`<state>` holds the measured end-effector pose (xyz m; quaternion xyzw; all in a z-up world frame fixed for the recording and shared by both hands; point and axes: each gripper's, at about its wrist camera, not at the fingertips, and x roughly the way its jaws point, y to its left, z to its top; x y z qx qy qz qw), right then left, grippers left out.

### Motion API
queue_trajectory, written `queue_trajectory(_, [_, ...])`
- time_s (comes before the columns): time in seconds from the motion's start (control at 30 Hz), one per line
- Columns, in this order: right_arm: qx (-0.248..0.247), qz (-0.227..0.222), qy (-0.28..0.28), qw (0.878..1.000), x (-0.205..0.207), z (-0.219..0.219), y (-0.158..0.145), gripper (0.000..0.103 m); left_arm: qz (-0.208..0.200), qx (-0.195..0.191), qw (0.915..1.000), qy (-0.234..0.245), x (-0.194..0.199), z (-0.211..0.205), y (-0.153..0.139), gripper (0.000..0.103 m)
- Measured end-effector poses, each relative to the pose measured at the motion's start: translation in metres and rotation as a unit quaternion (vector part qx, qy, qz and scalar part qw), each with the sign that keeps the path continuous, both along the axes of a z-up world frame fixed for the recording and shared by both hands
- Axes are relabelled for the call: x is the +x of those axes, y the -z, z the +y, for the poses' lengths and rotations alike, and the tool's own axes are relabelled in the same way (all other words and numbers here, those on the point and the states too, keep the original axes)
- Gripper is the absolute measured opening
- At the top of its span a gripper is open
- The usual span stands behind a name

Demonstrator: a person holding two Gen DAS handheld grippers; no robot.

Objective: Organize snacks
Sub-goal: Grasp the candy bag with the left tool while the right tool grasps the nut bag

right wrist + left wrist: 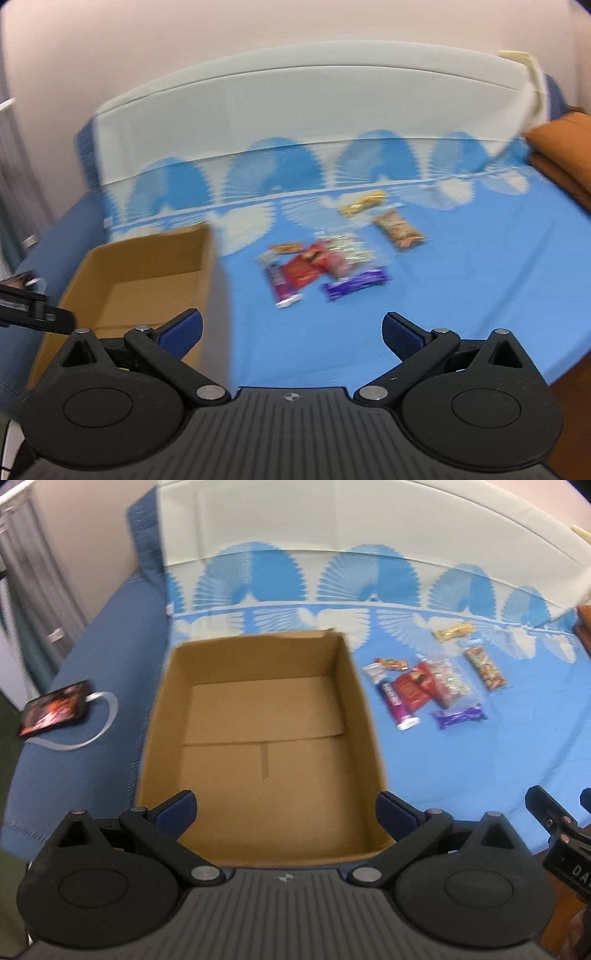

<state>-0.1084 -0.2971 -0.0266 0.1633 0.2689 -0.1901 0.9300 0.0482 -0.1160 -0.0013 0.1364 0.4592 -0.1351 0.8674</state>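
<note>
An empty open cardboard box (258, 716) sits on a blue bedsheet; it also shows at the left in the right wrist view (147, 273). Several snack packets lie in a loose group to its right: a purple bar (460, 716), a red packet (412, 688), a gold packet (452, 630) and a brown bar (485, 668). The same group shows blurred in the right wrist view (332, 266). My left gripper (286, 806) is open and empty above the box's near edge. My right gripper (291, 332) is open and empty, short of the snacks.
A phone (55, 709) with a white cable lies on the darker blue cover left of the box. A white headboard (295, 103) runs along the back. An orange pillow (561, 155) sits at the far right. The bed's front right edge (546, 369) drops off.
</note>
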Motion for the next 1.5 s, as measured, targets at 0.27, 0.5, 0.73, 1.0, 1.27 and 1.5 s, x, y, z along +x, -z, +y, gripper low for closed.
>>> queue_trajectory(0.27, [0.019,0.03,0.07,0.997,0.016,-0.084,0.024,0.103,0.032,-0.02,0.9982,0.046,0.05,-0.097,0.021,0.103])
queue_trajectory(0.5, [0.056,0.053,0.062,0.995,0.07,-0.171,0.075,0.103,0.056,0.062,0.9931,0.083,0.121,-0.203,0.085,0.103])
queue_trajectory(0.73, [0.064,0.086,0.027,0.994,0.151,-0.237,0.131,0.103,0.088,0.081,0.9914,0.052,0.194,-0.261,0.152,0.103])
queue_trajectory(1.0, [0.028,0.127,0.059,0.99,0.229,-0.31,0.18,0.103,0.116,0.069,0.9881,0.074,0.229,-0.313,0.185,0.103])
queue_trajectory(1.27, [0.057,0.123,0.04,0.99,0.249,-0.334,0.216,0.103,0.213,0.005,0.9747,0.067,0.249,-0.352,0.218,0.103])
queue_trajectory(1.5, [0.056,0.12,0.028,0.991,0.265,-0.344,0.23,0.103,0.249,-0.104,0.9624,0.031,0.259,-0.353,0.226,0.096])
